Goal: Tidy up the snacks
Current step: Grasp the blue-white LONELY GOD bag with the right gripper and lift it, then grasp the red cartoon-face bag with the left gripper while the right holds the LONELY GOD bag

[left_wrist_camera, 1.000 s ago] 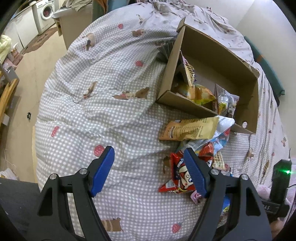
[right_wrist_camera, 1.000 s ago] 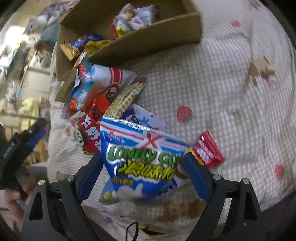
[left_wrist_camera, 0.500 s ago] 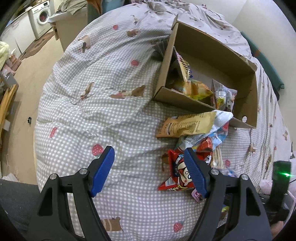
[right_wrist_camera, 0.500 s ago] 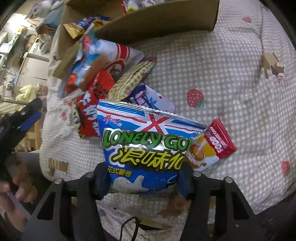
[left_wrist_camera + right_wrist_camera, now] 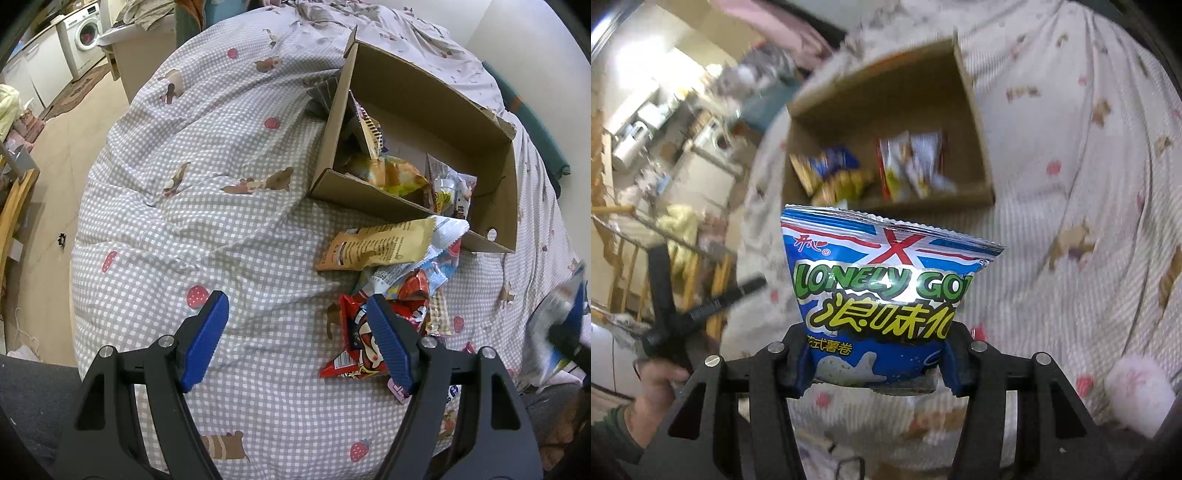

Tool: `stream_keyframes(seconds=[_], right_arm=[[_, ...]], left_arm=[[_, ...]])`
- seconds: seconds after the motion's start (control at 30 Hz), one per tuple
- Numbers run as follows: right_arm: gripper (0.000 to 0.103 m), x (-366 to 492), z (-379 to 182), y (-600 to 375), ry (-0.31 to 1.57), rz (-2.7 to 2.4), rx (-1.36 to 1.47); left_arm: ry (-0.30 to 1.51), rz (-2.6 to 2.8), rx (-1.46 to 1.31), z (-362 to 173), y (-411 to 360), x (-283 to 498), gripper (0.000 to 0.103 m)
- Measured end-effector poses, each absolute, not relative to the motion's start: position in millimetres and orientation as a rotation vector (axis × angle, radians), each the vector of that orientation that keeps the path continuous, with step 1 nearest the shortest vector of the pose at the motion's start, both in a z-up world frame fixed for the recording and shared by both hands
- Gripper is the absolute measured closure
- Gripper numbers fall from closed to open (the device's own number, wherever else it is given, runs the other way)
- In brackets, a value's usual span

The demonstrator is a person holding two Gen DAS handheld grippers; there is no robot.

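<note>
Right gripper clamped on blue chip bag, lifted clear, cardboard box beyond the jaws. Left gripper open, empty; snack pile ahead of its right-hand jaw.

Grey-and-white checked bedspread fills the middle; at ten o'clock beige tiled floor; at eleven o'clock a white front-loading washing machine

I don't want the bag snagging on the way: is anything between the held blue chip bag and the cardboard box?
Nothing visible does. The blue chip bag hangs in the right gripper above bare bedspread, facing the cardboard box, whose open top has free room.
</note>
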State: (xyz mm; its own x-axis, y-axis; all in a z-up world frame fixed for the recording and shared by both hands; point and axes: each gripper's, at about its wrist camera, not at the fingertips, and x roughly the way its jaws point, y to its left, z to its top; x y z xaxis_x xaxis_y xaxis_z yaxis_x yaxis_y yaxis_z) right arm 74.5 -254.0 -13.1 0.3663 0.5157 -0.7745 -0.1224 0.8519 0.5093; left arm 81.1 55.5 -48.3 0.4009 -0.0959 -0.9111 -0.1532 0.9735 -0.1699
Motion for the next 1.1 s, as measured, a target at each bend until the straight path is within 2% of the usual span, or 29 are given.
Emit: stream_keyframes(seconds=[0.1,0.23,0.5,0.8,1.1], right_arm=[[0.048,79,-16,-254,1.086,0.378,0.417],[0.048,83,-31,-254,1.115,0.345,0.444],[0.048,85,-31,-254,1.105,0.319,0.38],[0.047,90,-35,-259,1.119,0.331,0.442],[0.047,92,-39,-266,1.132,0.33,0.457]], left_arm=[[1.165,0.028,-0.238,-50,54,81,0.029],[1.186,0.013,-0.21,-56,48,80,0.029],[1.255,-0.03,-0.161,-73,32,82,0.029],[1.339,-0.196,-0.116,-99,-9,83,0.029],[1.42,-0.244,-0.274,-138,-21,104,0.029]])
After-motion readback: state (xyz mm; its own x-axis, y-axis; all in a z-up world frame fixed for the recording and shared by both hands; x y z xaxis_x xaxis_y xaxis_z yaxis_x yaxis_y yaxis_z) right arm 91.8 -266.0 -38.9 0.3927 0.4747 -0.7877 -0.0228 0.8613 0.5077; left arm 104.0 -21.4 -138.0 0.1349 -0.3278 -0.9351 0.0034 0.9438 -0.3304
